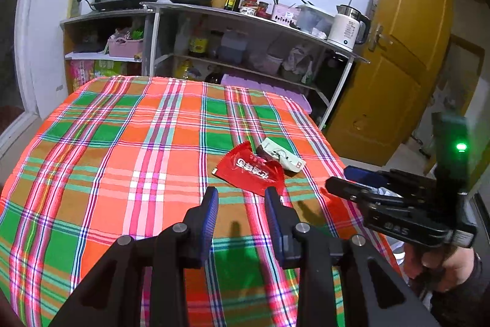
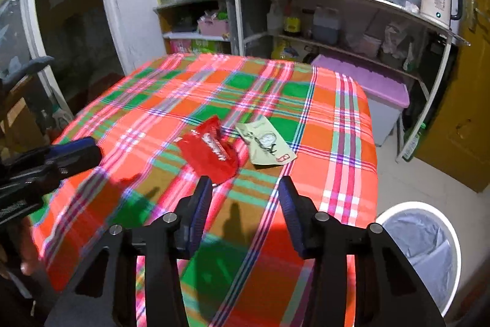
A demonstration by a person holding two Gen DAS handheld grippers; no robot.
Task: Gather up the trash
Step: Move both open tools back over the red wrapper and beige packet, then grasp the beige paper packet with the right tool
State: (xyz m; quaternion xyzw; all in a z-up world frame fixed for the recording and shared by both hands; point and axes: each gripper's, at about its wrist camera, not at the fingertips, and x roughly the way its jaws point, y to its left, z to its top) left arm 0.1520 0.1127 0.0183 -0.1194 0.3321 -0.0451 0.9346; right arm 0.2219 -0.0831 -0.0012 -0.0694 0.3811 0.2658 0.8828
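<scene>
A red snack wrapper (image 1: 249,169) lies on the plaid tablecloth (image 1: 137,143), with a pale green wrapper (image 1: 280,155) touching its far right side. My left gripper (image 1: 242,193) is open and empty, hovering just short of the red wrapper. In the right wrist view the red wrapper (image 2: 211,147) and the pale green wrapper (image 2: 266,144) lie ahead of my right gripper (image 2: 245,184), which is open and empty above the cloth. The right gripper also shows at the right of the left wrist view (image 1: 346,180); the left gripper shows at the left of the right wrist view (image 2: 82,150).
A white bin with a grey liner (image 2: 425,244) stands on the floor right of the table. A shelf unit (image 1: 245,45) with a kettle (image 1: 347,26), pans and bottles runs behind. A purple-lidded box (image 2: 370,85) and a yellow door (image 1: 398,57) are at the right.
</scene>
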